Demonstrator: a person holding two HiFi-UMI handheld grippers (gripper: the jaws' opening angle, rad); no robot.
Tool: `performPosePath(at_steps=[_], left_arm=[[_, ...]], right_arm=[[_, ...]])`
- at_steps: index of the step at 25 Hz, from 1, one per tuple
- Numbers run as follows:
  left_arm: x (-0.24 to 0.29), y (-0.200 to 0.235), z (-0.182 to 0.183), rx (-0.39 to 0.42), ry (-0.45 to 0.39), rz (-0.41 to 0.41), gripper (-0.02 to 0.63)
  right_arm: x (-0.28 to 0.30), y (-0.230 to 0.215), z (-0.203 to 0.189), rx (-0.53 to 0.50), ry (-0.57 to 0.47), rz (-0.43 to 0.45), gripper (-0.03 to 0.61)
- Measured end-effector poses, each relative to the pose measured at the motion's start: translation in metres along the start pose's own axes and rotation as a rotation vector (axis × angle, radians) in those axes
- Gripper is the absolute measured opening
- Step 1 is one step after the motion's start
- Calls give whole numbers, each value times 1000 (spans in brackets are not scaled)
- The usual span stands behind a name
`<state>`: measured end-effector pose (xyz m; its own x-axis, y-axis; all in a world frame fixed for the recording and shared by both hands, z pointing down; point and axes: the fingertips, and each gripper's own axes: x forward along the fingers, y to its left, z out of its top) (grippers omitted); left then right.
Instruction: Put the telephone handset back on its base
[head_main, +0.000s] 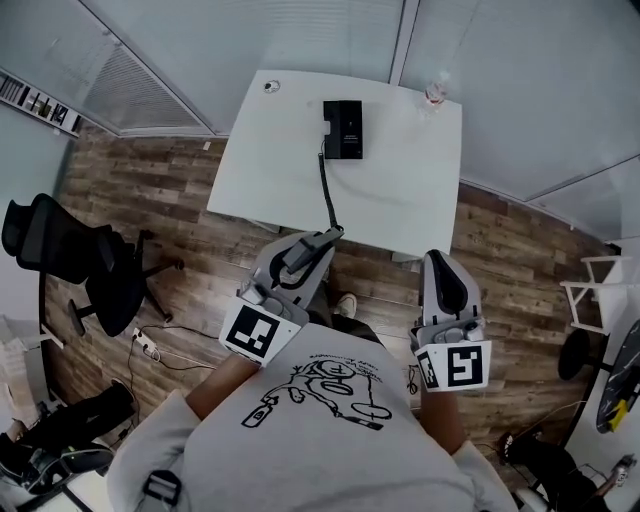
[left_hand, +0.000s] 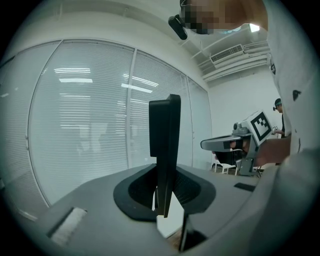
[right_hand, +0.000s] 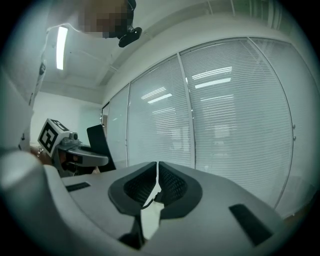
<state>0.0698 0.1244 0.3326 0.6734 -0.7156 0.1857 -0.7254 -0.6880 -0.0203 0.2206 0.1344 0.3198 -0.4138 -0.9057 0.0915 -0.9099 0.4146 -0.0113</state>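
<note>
The black telephone base (head_main: 343, 129) lies near the back of the white table (head_main: 400, 200). Its coiled cord (head_main: 326, 190) runs toward me, off the table's front edge, to the black handset (head_main: 305, 252). My left gripper (head_main: 318, 243) is shut on that handset, in the air in front of the table. In the left gripper view the handset (left_hand: 166, 145) stands upright, pinched between the pads of the left gripper (left_hand: 165, 192). My right gripper (head_main: 437, 258) hovers to the right, short of the table. Its jaws (right_hand: 158, 172) are shut with nothing between them.
A clear bottle (head_main: 435, 92) stands at the table's back right corner, and a small round object (head_main: 271, 86) sits at its back left. A black office chair (head_main: 70, 265) is on the wooden floor to the left, a white chair (head_main: 600, 290) to the right. Glass walls with blinds stand behind the table.
</note>
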Motion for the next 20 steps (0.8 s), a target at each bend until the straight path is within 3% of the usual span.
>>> performPosePath(at_steps=[10, 20], left_arm=[[25, 43, -8, -25, 5, -16, 74], [66, 128, -6, -51, 8, -41, 74]], right_arm=[[45, -6, -3, 4, 17, -21, 11], [150, -5, 12, -21, 24, 2, 11]])
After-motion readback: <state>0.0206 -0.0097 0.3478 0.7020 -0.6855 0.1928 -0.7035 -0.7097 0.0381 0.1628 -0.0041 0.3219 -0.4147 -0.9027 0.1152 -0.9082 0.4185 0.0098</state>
